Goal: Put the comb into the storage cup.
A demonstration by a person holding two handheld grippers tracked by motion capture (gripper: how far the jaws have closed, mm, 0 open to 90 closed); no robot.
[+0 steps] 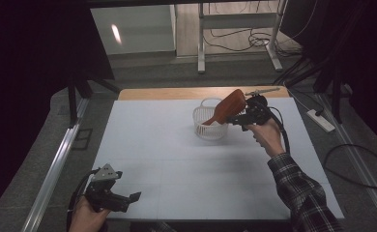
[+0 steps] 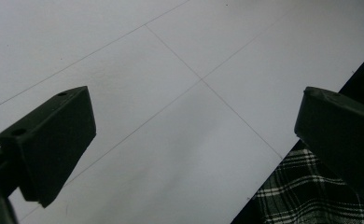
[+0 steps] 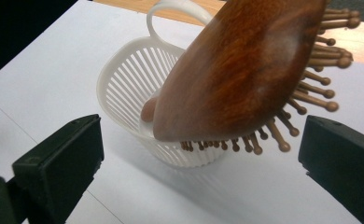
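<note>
A brown wooden hairbrush (image 1: pixel 227 106) (image 3: pixel 245 70) leans in a small white slatted basket (image 1: pixel 207 124) (image 3: pixel 124 88). Its handle is down inside and its head sticks out over the rim, bristles facing down. My right gripper (image 1: pixel 242 116) (image 3: pixel 201 140) is just right of the basket and stands open. Its jaws sit wide on either side of the brush head without touching it. Low over the table's front left corner, my left gripper (image 1: pixel 128 198) (image 2: pixel 194 126) is open with nothing between its jaws.
A white sheet (image 1: pixel 167 159) covers the table, and a wooden strip (image 1: pixel 177 93) shows along its far edge. A metal rail (image 1: pixel 56 169) runs along the left side. On the floor to the right lie a power strip (image 1: pixel 322 121) and cables (image 1: pixel 360 164).
</note>
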